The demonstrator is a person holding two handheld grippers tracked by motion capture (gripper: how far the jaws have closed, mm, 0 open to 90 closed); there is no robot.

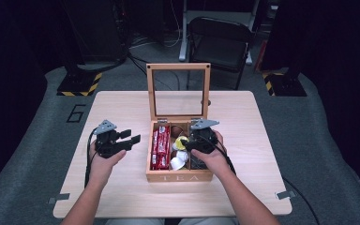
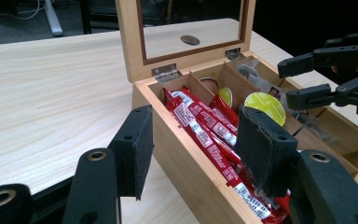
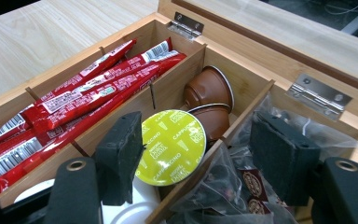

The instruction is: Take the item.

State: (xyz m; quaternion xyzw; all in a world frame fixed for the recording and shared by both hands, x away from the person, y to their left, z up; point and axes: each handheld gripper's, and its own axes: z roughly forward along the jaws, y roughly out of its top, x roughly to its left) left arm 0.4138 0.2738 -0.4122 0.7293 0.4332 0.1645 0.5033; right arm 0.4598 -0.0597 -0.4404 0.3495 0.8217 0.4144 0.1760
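Note:
A wooden tea box (image 1: 180,178) stands on the table with its glass lid (image 1: 178,89) upright. Red sachets (image 1: 161,146) (image 3: 74,102) fill its left compartment. The middle one holds a green-lidded capsule (image 3: 172,147), brown capsules (image 3: 209,88) and white ones (image 1: 178,163). Clear tea-bag packets (image 3: 242,182) lie in the right one. My right gripper (image 1: 187,144) (image 3: 198,123) hangs over the box, jaws open astride the green capsule and the divider beside it. My left gripper (image 1: 130,136) (image 2: 191,135) is held left of the box, open with nothing in it, facing the sachets (image 2: 205,130).
The light wooden table (image 1: 122,108) has bare room left, right and in front of the box. Grey tape marks (image 1: 286,194) sit at its near corners. A black folding chair (image 1: 220,42) stands beyond the far edge, on grey floor.

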